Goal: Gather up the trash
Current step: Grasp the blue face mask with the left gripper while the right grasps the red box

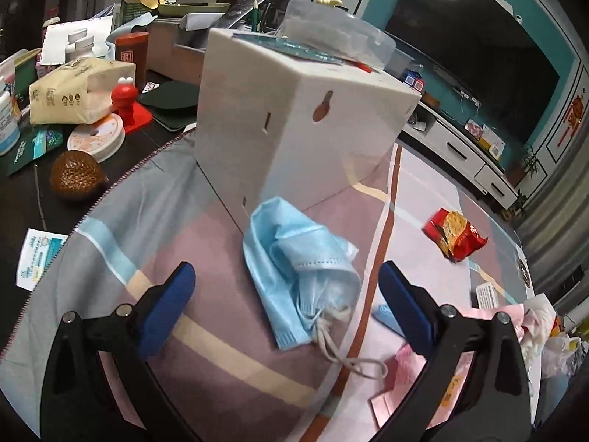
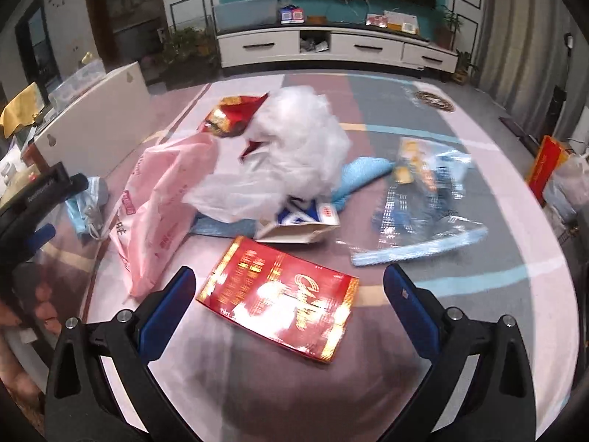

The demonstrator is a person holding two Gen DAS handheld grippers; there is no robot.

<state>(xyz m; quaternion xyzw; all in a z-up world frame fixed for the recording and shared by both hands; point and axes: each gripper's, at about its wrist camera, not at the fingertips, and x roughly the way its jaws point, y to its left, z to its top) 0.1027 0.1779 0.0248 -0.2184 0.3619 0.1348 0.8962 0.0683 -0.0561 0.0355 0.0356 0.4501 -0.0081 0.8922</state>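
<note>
Pale blue and crumpled, the face mask lies on the glass table just in front of the white box, its landmark for us here: the mask's upper edge almost touches the box's lower corner, and its grey ear loops trail away from the box. We see the left gripper with its blue pads spread wide, one on each side of the mask, neither pressing on it; nothing is held.

Further from the white box, off to its right, a crumpled red and gold wrapper sits on the glass.

In the right wrist view we see the right gripper likewise wide open and empty, with a flat red and gold packet lying on the table between its blue fingers, untouched. Beyond the packet, away from the white box at the left, lies a heap: a pink plastic bag, a white plastic bag, a small torn carton and a clear blue-printed wrapper. The left gripper shows at the left edge, just beside the mask, near the box's foot.
</note>
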